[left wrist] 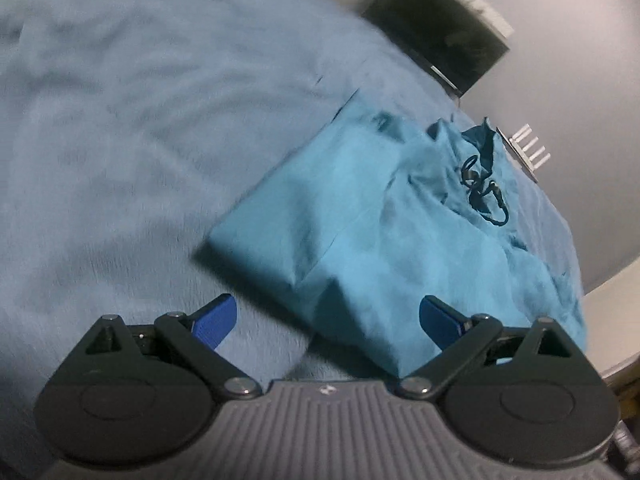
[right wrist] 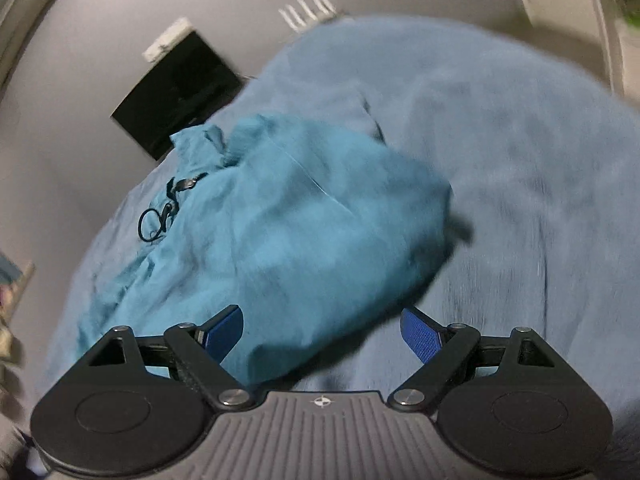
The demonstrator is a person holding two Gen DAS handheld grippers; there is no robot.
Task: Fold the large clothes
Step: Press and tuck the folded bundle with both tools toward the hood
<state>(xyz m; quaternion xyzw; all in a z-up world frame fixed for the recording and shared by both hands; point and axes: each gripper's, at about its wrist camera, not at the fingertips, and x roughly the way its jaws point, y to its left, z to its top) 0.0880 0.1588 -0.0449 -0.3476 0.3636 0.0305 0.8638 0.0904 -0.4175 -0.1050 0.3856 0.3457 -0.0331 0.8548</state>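
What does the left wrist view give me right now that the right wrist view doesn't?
Only the left wrist view shows the wide bare stretch of blue-grey blanket on the garment's left, and the garment's straight folded edge with its corner.

Only the right wrist view shows clutter at its left edge, too blurred to identify, and a pale curved frame at top right.

Both show the teal garment with its black drawstring, the black box, the white pronged object, and an open, empty tool: left tool, right tool.
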